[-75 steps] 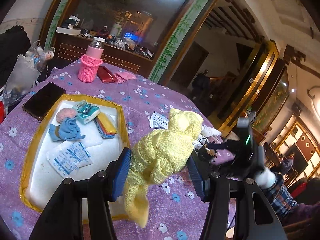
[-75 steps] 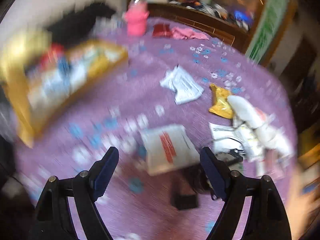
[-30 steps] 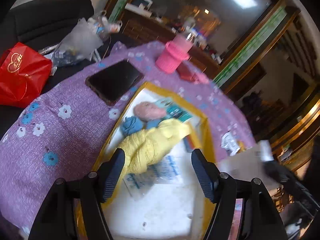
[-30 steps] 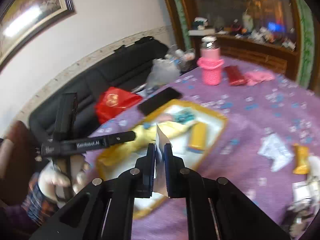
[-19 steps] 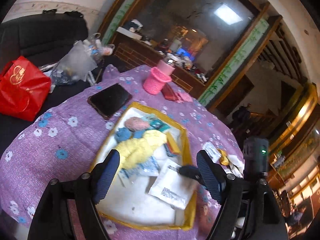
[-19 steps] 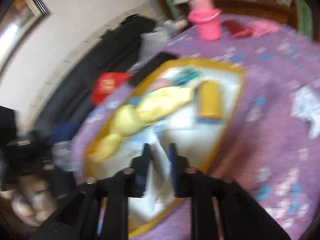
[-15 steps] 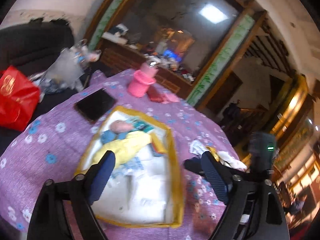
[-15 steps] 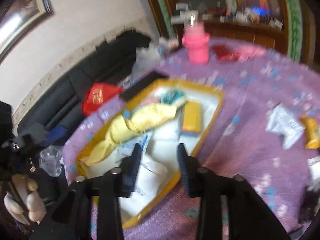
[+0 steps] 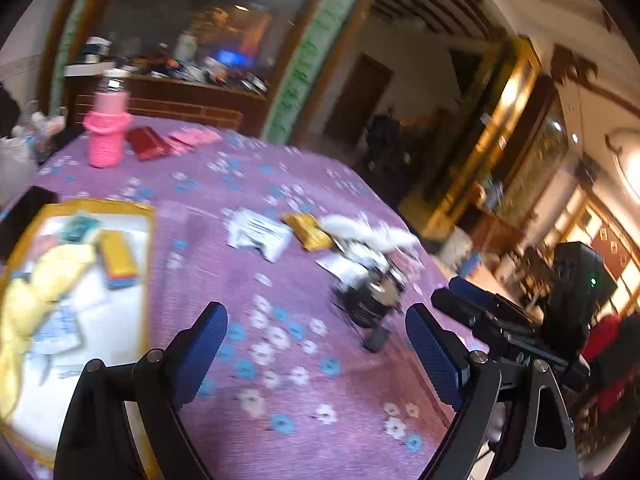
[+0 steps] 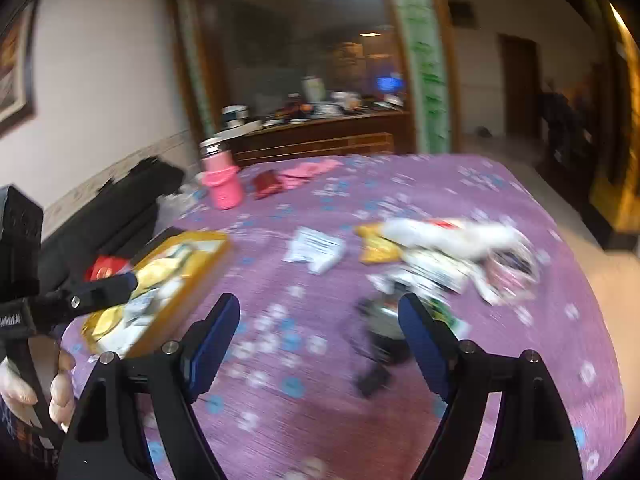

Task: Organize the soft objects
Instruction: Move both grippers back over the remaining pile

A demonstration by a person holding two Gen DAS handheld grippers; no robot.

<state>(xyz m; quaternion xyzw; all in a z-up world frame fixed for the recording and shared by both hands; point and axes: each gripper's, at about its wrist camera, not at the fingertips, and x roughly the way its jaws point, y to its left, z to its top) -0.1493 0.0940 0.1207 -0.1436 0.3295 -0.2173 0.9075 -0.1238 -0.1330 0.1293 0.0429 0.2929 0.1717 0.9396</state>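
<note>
Both my grippers are over the purple floral tablecloth (image 9: pixel 248 248) and both are empty. My left gripper (image 9: pixel 316 344) has jaws spread wide with only cloth between the blue pads. My right gripper (image 10: pixel 320 332) has just been opening; jaws now wide, nothing between them.

The yellow-rimmed tray (image 9: pixel 150 240) sits at the left; a yellow knitted cloth (image 9: pixel 44 276) lies inside it, beside an orange-yellow packet (image 9: pixel 116 252) and white sachets (image 9: pixel 60 332). On the cloth, well apart from the tray, lies a white sachet (image 10: pixel 316 248), with a yellow wrapper (image 10: pixel 376 248) just beside it, then a white soft item (image 10: pixel 452 236) in a blurred pile. A black round object (image 9: pixel 368 300) sits nearest my jaws. A pink-sleeved bottle (image 9: pixel 106 132) stands at the far edge.
</note>
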